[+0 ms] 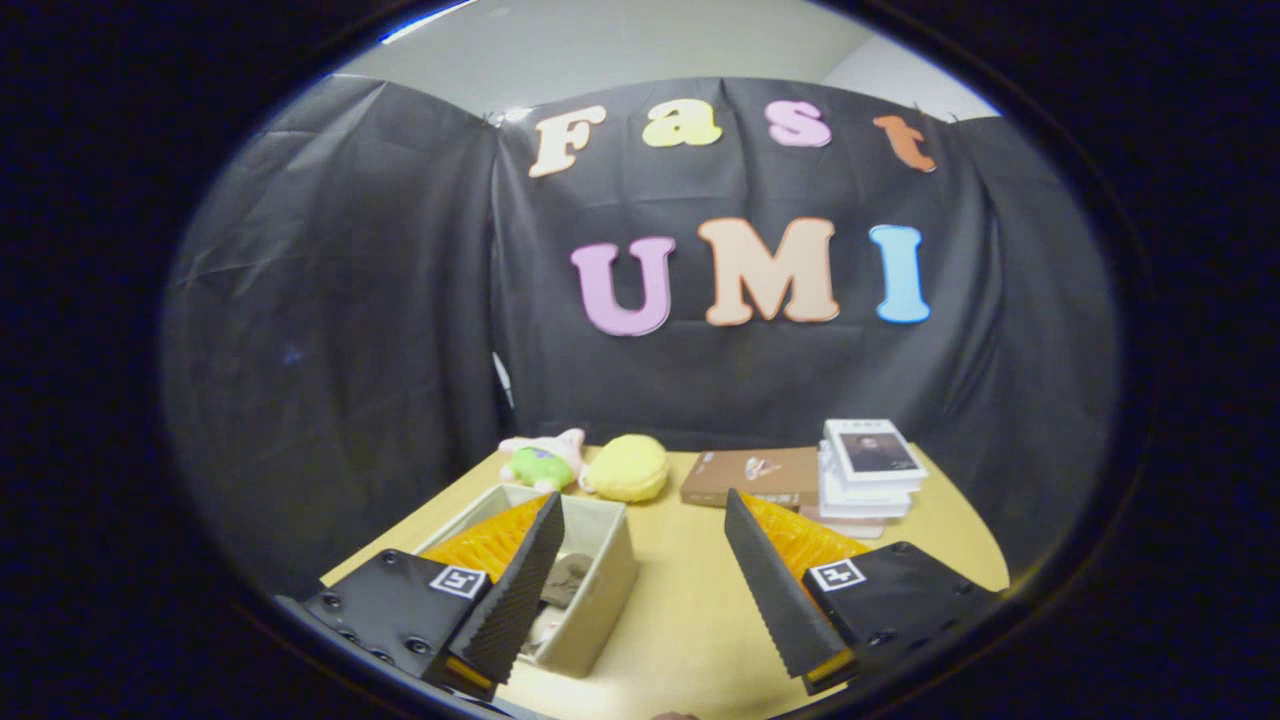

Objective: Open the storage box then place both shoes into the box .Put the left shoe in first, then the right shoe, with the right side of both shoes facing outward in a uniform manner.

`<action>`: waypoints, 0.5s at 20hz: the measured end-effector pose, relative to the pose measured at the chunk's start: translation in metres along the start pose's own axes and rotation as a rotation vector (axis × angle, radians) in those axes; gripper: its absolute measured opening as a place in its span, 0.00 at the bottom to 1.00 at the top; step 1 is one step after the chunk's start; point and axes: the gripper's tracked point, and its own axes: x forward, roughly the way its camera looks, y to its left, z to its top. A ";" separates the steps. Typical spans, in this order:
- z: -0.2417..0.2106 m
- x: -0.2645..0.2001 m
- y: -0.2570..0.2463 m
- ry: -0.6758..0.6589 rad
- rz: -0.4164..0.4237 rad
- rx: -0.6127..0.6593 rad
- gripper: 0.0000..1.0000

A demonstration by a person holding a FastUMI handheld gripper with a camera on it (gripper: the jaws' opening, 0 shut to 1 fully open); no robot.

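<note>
While the gripper (645, 520) is held above the wooden table (690, 610), its two black ribbed fingers (520, 590) are seen spread wide apart with nothing between them, so the jaws are open and empty. On each finger mount a small square black-and-white marker is carried; no readable writing is made out on either, and the orange ribbed parts behind the fingers are seen on both sides.

The storage box (600, 590) is taken as the landmark. It is seen as a beige, straight-walled rectangular box, open at the top, lying on the table just behind and beside the left finger, which partly hides it. Inside the box a brownish shoe (566, 578) is glimpsed, with something pale below it; which shoe it is cannot be told.

Beyond the box, near the booth wall, a pink and green plush toy (543, 459) is laid, and just right of it a round yellow plush (627, 467). Further right of the box a flat brown book (752, 476) is set, touching a stack of white books (868, 475) whose top cover bears a dark picture; its lettering is too small to be read.
</note>
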 end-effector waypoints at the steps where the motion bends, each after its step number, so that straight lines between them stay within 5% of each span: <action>1: 0.008 -0.008 -0.016 -0.027 -0.024 -0.008 1.00; 10: 0.020 -0.057 -0.126 -0.158 -0.161 -0.026 1.00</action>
